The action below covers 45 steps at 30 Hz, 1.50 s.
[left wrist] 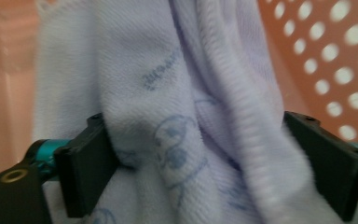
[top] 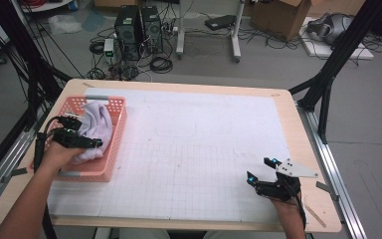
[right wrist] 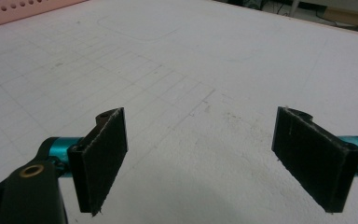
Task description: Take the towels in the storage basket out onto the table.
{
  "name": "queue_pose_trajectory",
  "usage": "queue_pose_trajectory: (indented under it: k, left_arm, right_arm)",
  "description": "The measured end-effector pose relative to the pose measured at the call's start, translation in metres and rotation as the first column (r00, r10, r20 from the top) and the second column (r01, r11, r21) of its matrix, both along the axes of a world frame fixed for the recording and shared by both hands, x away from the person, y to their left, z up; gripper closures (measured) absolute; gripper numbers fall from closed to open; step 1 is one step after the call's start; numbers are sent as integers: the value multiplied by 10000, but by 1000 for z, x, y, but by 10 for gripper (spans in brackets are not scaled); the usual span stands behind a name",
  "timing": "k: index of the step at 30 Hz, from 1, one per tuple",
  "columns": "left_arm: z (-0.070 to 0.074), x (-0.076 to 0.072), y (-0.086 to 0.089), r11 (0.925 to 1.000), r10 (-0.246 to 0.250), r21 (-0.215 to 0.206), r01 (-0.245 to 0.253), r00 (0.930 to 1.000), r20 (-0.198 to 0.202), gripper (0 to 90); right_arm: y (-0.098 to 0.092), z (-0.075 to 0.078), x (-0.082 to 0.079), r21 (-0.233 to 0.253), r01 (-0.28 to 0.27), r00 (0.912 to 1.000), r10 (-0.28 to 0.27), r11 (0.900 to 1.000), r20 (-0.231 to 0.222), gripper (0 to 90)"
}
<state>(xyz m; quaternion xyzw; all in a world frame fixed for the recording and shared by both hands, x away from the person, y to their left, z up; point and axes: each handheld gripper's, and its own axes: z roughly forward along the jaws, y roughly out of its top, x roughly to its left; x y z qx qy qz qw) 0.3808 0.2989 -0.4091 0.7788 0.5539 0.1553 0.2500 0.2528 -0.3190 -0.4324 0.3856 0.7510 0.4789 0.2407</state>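
Black jaws of the left claw (left wrist: 200,163) stand spread around folds of one pale lilac cloth (left wrist: 177,93) inside one pink basket (top: 117,144) at the worktop's (top: 283,129) left. Right claw (top: 261,172), jaws wide, hovers low, empty, near the right front corner.

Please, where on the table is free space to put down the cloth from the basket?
The white grid mat lies bare from the pink basket across to the right gripper, wide open near the front right corner. It is crowded inside the basket, where the left gripper straddles the pale cloth.
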Motion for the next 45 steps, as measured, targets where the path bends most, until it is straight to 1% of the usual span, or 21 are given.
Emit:
queue_pose_trajectory:
  k: [5,13,15,16,20,23,24,26,27,28,30,32,33,34,37,38,39,41,42,44,45]
  left_arm:
    - [-8,5,-6,9985,129,541,-110,9993,-344,69]
    - [-12,5,-10,9950,369,937,-337,9988,-327,96]
    - [-11,5,-10,9935,506,1036,-471,9982,-314,207]
    - [-10,5,-11,9898,535,1335,-487,9980,-327,245]
    - [-7,4,-10,9878,654,1432,-610,9975,-261,397]
    - [-4,3,-5,9920,802,1002,-774,9965,-251,476]
    - [-2,2,0,9944,961,470,-951,9952,-193,490]
    - [1,-1,4,9948,1021,21,-1021,9948,8,517]
    - [1,-1,4,9948,1021,21,-1021,9948,8,525]
    - [4,-3,7,9934,1074,-439,-1061,9938,282,528]
    - [6,-4,8,9915,1163,-647,-1129,9920,502,534]
    - [13,-8,14,9807,1510,-1413,-1352,9826,1077,536]
    - [13,-8,14,9807,1510,-1413,-1352,9826,1077,537]
    - [17,-13,19,9706,1639,-2008,-1329,9756,1464,538]
    - [21,-17,20,9689,1586,-2189,-1158,9691,1892,542]
    - [26,-21,21,9631,1640,-2479,-1053,9593,2298,543]
    - [26,-21,21,9631,1640,-2479,-1053,9593,2298,542]
    - [31,-28,25,9521,1673,-2953,-797,9439,2848,542]
    - [31,-28,25,9521,1673,-2953,-797,9439,2848,542]
    - [31,-32,28,9394,1834,-3356,-704,9302,3181,541]
    - [32,-36,30,9379,1799,-3429,-515,9178,3541,541]
  right_arm:
    - [0,-1,1,96,-31,10000,32,9999,-31,172]
    - [-1,-4,2,7,-221,9997,221,9998,-72,172]
    - [-2,-1,1,-151,-113,9999,114,9998,35,172]
    - [-2,0,0,-85,-63,10000,63,9999,55,172]
    - [-1,3,0,-26,107,9998,-107,9999,157,172]
    - [2,3,2,-62,45,9998,-44,10000,171,172]
    - [3,3,3,-99,-1,9998,3,10000,184,172]
    - [3,3,2,-66,-15,9999,15,10000,127,172]
    - [2,4,2,-70,-23,9999,24,10000,171,172]
    - [1,4,1,-37,-3,9998,3,10000,197,172]
    - [-2,4,0,84,108,9998,-110,9999,193,172]
    - [-3,4,0,181,177,9996,-180,9997,211,172]
    - [-4,4,0,181,182,9996,-186,9997,221,172]
    - [-4,5,0,178,187,9995,-191,9997,239,172]
    - [-3,4,2,225,198,9996,-202,9996,175,172]
    - [-3,3,2,199,185,9997,-188,9996,160,172]
    - [-3,3,3,174,169,9997,-172,9997,180,172]
    - [-3,3,3,175,138,9997,-141,9998,189,172]
    - [-3,3,3,164,143,9997,-146,9998,190,172]
    - [-3,3,2,195,153,9997,-156,9997,172,172]
    - [-3,3,2,182,150,9996,-154,9997,218,172]
